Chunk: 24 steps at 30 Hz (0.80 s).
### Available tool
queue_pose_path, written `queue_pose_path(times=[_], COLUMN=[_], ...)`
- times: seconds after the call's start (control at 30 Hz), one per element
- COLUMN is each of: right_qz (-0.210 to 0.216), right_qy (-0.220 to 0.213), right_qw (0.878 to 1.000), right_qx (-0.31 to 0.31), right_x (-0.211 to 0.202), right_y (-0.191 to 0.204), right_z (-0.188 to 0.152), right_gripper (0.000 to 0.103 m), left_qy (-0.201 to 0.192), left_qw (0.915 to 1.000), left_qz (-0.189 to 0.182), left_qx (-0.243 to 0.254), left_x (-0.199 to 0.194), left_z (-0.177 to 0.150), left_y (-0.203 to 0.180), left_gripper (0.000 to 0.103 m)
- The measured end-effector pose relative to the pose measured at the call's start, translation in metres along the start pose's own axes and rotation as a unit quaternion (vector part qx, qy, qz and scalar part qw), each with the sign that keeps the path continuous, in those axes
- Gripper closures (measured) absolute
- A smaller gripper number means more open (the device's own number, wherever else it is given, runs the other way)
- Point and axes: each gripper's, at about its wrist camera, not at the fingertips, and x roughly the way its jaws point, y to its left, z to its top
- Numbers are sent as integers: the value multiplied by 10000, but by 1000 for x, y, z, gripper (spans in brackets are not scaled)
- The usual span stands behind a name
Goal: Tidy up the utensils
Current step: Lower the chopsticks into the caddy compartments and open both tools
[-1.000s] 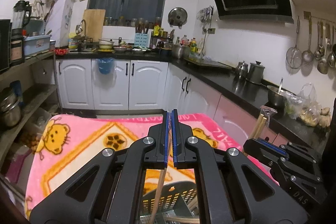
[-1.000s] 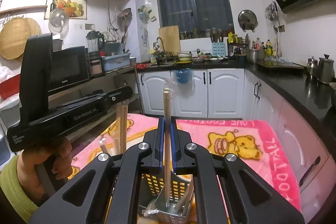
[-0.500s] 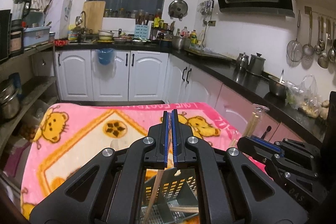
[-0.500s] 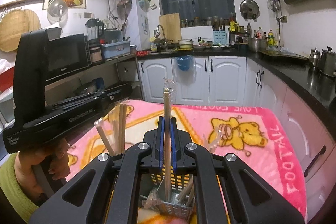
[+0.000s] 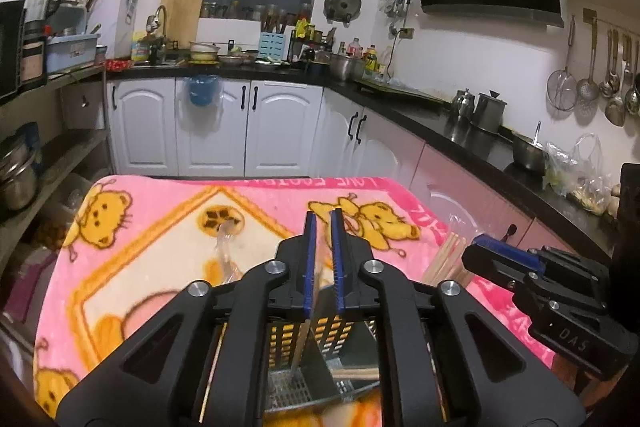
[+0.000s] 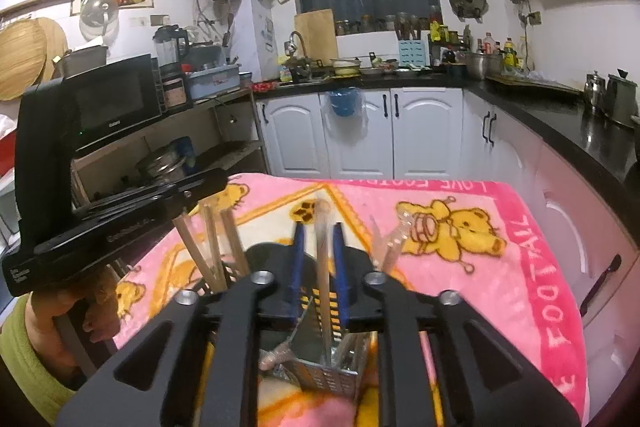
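Observation:
A perforated metal utensil basket [image 5: 316,347] stands on the pink blanket, right under both grippers; it also shows in the right wrist view [image 6: 332,375]. My left gripper [image 5: 322,263] is open, its jaws slightly apart, with a wooden chopstick [image 5: 302,339] loose between them, its tip in the basket. My right gripper [image 6: 318,263] is open too, a plastic-wrapped chopstick [image 6: 322,267] standing free in the gap, lower end in the basket. Several more chopsticks [image 6: 216,247] lean in the basket at the left.
The pink bear-print blanket [image 5: 160,239] covers the table. A clear plastic utensil [image 5: 224,251] lies on it ahead of the basket. Dark counters [image 5: 460,131] with kettles run along the right; shelves [image 6: 132,131] with a microwave stand left.
Both grippers have gone from shut to slightly open, letting go of their chopsticks, which now rest in the basket. Both cameras have tilted down toward the blanket.

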Motion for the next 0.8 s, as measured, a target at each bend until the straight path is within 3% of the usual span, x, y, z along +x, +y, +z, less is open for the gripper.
queue_pose_path(times=[0.3, 0.4, 0.47, 0.53, 0.8], right_qz=[-60, -103, -115, -130, -212], right_qy=[-14, -55, -82, -98, -166], right_qw=[9999, 9999, 9999, 9998, 9996], right_qx=[87, 94, 93, 77, 73], right_x=[-12, -19, -24, -27, -43], right_y=[-8, -10, -11, -11, -13], right_z=[-7, -10, -10, -10, -14], right_gripper=[73, 65, 64, 62, 56], left_qy=[42, 36, 29, 27, -124], left_qw=[10000, 9999, 9999, 9998, 9994], left_qz=[15, 51, 54, 65, 85], left_qx=[-68, -113, -155, -195, -298], left_x=[-16, -20, -25, -30, -55], left_z=[-11, -14, -16, -17, -21], left_y=[2, 3, 5, 6, 4], left_gripper=[73, 60, 58, 48, 31])
